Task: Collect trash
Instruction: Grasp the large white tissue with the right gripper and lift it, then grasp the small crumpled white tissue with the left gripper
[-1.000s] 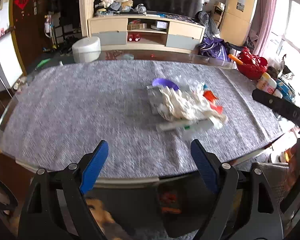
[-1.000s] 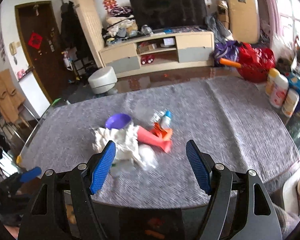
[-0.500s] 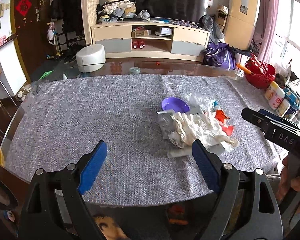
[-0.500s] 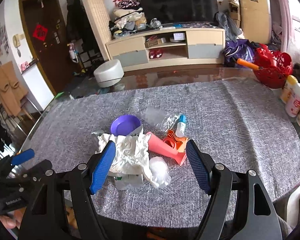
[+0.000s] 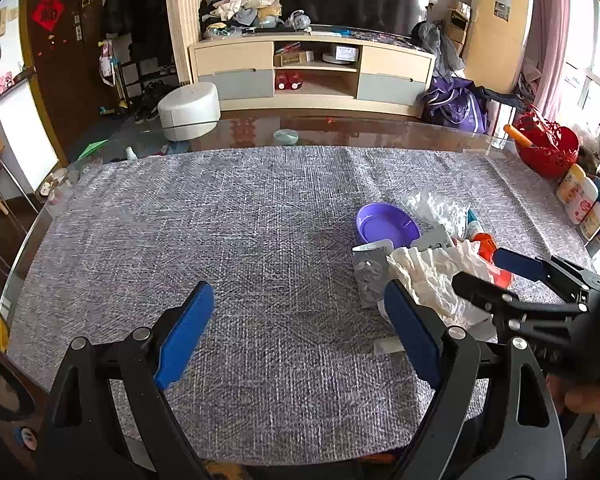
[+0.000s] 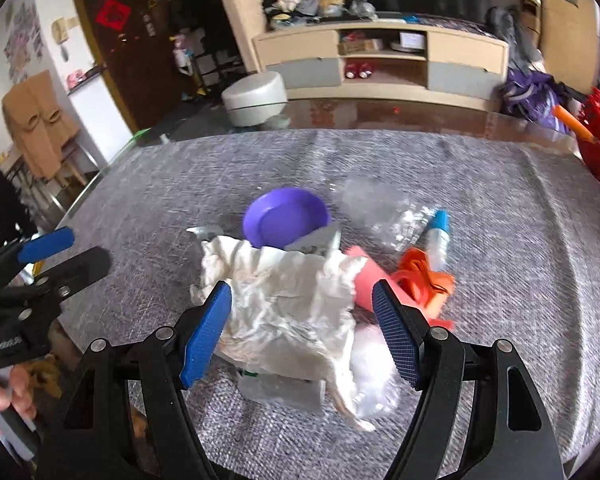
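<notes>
A pile of trash lies on the grey tablecloth (image 5: 240,240): crumpled white paper (image 6: 284,300) (image 5: 432,276), a purple dish (image 6: 286,220) (image 5: 386,224), clear plastic wrap (image 6: 380,208), a small blue-capped bottle (image 6: 438,236), pink and orange scraps (image 6: 420,284) and a grey packet (image 6: 280,392). My right gripper (image 6: 302,332) is open, low over the white paper, its fingers on either side of it. My left gripper (image 5: 300,332) is open and empty over bare cloth, left of the pile. The right gripper (image 5: 500,276) also shows in the left wrist view.
A red basket (image 5: 548,152) and several bottles (image 5: 580,200) stand at the table's right edge. Beyond the far edge are a white stool (image 5: 188,110) and a TV cabinet (image 5: 312,76). The left gripper (image 6: 40,264) shows at the left in the right wrist view.
Both grippers have moved forward over the table. The right gripper has closed in on the trash pile and now straddles the white paper. Both stay open.
</notes>
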The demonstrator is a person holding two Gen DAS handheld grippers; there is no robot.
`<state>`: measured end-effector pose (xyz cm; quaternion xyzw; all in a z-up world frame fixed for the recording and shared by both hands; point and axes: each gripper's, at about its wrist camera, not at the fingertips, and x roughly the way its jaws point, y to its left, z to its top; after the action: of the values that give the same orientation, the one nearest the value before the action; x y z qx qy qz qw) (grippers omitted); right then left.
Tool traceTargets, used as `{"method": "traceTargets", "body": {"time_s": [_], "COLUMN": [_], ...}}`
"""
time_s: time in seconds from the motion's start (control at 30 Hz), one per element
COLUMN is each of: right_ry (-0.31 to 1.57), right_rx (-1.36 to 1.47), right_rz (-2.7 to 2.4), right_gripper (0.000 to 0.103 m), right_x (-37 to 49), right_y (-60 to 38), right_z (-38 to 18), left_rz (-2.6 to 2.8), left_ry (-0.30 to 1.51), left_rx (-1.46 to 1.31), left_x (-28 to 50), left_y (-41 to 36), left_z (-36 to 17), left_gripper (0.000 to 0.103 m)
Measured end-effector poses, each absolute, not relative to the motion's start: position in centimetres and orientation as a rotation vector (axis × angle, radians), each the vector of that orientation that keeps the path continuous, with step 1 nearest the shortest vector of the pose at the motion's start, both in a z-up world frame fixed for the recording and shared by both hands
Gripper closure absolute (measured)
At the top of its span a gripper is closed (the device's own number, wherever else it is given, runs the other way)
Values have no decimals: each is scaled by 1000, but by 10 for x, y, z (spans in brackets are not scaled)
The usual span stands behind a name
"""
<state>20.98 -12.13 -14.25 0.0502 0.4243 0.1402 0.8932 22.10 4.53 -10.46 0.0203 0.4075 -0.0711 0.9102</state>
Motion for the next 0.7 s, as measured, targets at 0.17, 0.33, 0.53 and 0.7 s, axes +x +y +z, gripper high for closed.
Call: {"method": "traceTargets", "body": {"time_s": [0.17, 0.33, 0.53, 0.7], "right_ry": [904, 929, 891, 827], "right_rx": [67, 38, 103, 123], "right_rz": [338, 307, 294, 277], "right_gripper": [36, 65, 87, 88], "right_x": [214, 219, 218, 213], "right_y": [-108, -108, -130, -150], "right_z": [-148, -160, -150, -127], "left_rz": [-157, -164, -195, -234], "left_ry": [856, 862, 892, 911], "left_rx": [41, 32, 33, 53], "left_x": [226, 230, 232, 234], "left_y": [44, 44, 36, 20], "left_z": [-111, -114, -125, -134], "left_gripper": [21, 21, 21, 21]}}
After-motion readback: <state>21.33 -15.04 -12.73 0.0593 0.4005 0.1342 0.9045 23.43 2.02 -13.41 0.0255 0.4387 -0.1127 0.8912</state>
